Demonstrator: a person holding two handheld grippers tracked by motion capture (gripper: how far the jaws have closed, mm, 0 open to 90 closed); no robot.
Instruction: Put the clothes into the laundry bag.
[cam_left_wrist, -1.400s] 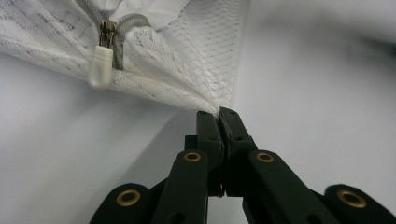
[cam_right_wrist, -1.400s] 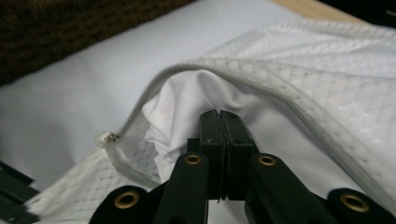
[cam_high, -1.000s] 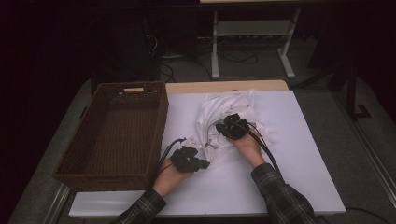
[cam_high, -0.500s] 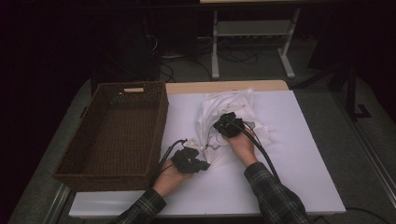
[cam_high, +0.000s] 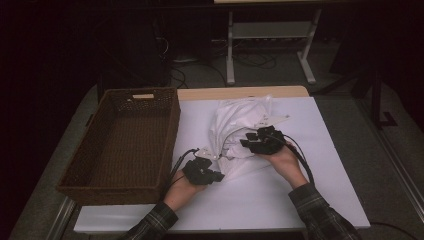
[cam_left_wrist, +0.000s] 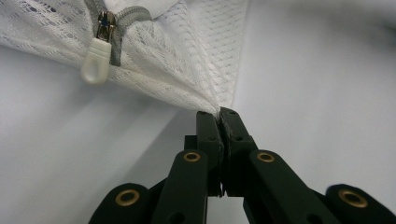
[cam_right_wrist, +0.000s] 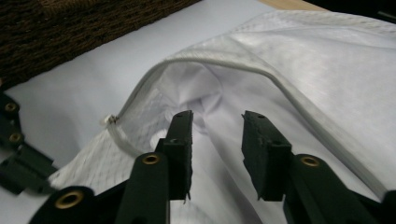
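Two tools: left tool pinches mesh bag; right tool spread; basket bare.

Dim high view; gripper views bright, softly blurred.

White table top: wicker basket at left, white mesh bag crumpled mid-table.
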